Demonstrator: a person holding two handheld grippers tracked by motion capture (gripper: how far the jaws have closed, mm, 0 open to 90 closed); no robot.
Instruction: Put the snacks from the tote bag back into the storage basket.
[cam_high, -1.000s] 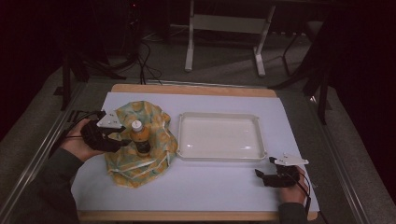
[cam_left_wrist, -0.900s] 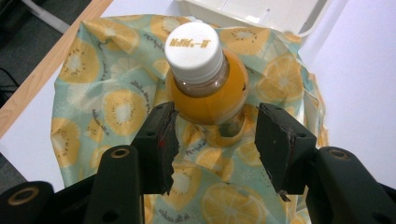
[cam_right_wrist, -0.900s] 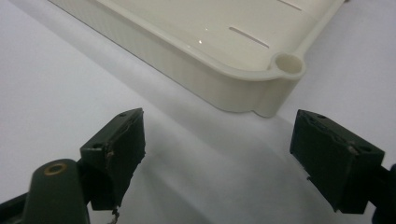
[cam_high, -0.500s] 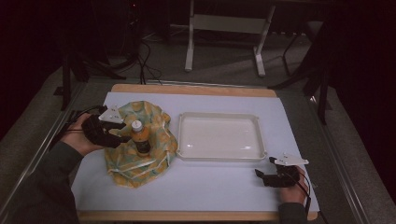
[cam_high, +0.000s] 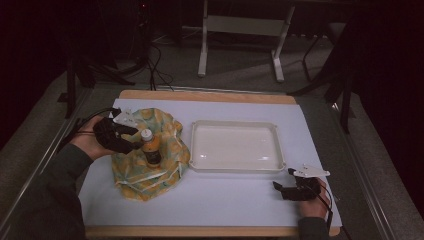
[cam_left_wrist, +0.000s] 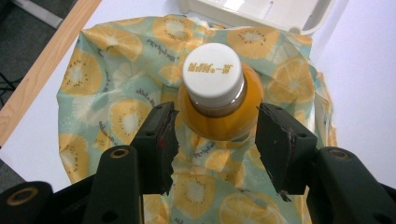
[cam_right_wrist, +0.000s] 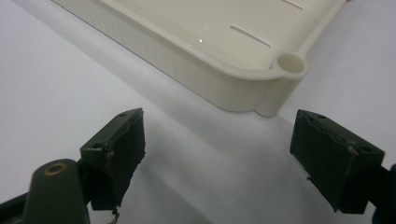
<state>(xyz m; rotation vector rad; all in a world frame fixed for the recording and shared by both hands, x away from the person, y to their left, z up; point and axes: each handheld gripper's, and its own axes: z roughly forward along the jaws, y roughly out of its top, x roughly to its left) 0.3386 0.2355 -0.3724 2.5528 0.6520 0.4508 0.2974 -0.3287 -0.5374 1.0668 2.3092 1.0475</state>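
Observation:
An orange-juice bottle (cam_high: 150, 148) with a white cap stands upright on a crumpled cloth (cam_high: 150, 176) printed with citrus slices, at the table's left. My left gripper (cam_high: 133, 142) reaches it from the left. In the left gripper view the bottle (cam_left_wrist: 215, 93) sits between the two jaws of that gripper (cam_left_wrist: 215, 140), which stand open close to its sides; I cannot tell if they touch it. The cloth (cam_left_wrist: 107, 93) spreads beneath. My right gripper (cam_high: 278, 188) rests open near the front right, with nothing held; its own view shows this gripper (cam_right_wrist: 219, 154) over bare tabletop.
An empty white tray (cam_high: 235, 124) lies at the table's middle, right of the cloth; its corner (cam_right_wrist: 280, 70) is just beyond the right jaws, and its edge (cam_left_wrist: 261, 14) shows behind the bottle. A pale sheet (cam_high: 225, 205) covers the wood-edged table.
My left gripper has moved right and slightly away from the person, bringing its jaws around the bottle. The bottle, cloth, tray and right gripper have stayed put.

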